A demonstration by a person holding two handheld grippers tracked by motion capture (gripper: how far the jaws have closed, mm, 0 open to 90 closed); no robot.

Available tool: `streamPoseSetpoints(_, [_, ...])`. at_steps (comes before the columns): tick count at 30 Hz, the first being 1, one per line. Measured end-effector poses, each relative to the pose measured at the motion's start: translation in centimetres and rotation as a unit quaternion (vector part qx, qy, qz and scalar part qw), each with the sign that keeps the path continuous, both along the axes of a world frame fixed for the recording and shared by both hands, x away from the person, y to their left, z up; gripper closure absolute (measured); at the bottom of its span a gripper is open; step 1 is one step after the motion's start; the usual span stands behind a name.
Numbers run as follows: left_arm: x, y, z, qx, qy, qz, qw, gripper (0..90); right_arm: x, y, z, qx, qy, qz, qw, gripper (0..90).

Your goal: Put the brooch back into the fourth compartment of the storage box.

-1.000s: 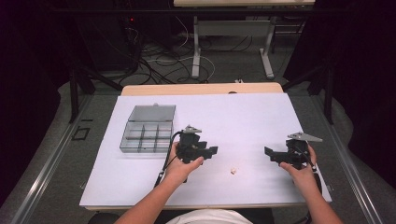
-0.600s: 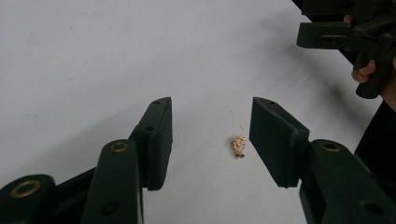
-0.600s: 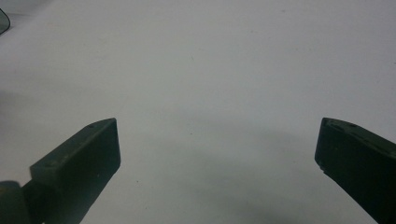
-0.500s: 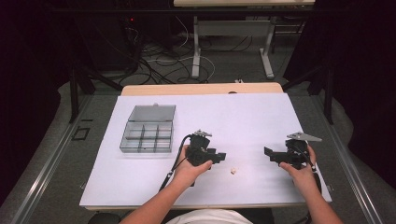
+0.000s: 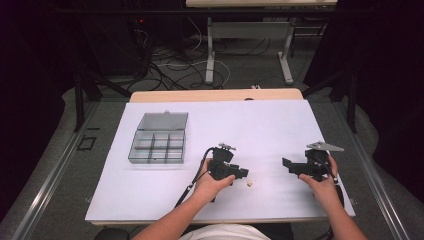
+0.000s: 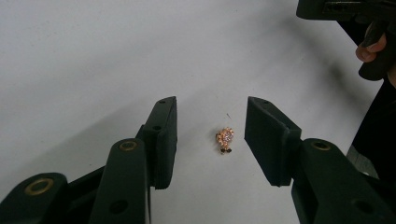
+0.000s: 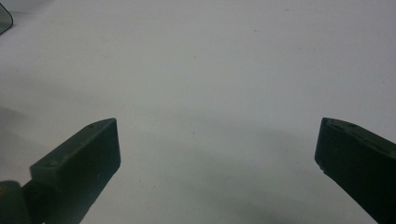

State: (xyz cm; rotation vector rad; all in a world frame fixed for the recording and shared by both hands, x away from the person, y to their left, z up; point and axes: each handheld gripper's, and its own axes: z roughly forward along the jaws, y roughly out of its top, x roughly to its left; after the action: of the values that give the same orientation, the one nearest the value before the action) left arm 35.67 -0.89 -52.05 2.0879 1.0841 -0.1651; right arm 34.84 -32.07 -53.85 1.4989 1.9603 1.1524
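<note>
A tiny gold and pink charm (image 5: 251, 184) lies on the white table (image 5: 270, 130), just right of my left gripper (image 5: 242, 174). In the left gripper view the charm (image 6: 225, 140) rests on the table between the two black jaws of my left gripper (image 6: 210, 107). Those jaws have just been closing, but a gap remains on each side and neither pad touches the charm. Farther right, my right gripper (image 5: 287, 164) is held low over bare table. Its jaws stand wide apart in the right gripper view, so my right gripper (image 7: 219, 130) is open with nothing between them.
A clear plastic compartment box (image 5: 159, 139) with its lid raised stands at the table's left. The right hand and its gripper (image 6: 348, 9) cross the top right corner of the left gripper view. Beyond the table's far edge are desk legs and cables on the floor.
The left hand has moved right and down, bringing its gripper up to the charm. The right gripper has stayed in place.
</note>
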Motion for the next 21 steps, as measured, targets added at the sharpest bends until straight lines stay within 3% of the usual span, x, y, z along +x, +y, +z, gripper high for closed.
streamPoseSetpoints(21, [0.1, -2.4, -2.0, 0.017, 0.023, -0.024, 0.9993, 60.7, 0.1, 0.2, -0.2, 0.002, 0.007, 0.005, 1.0000, 0.0])
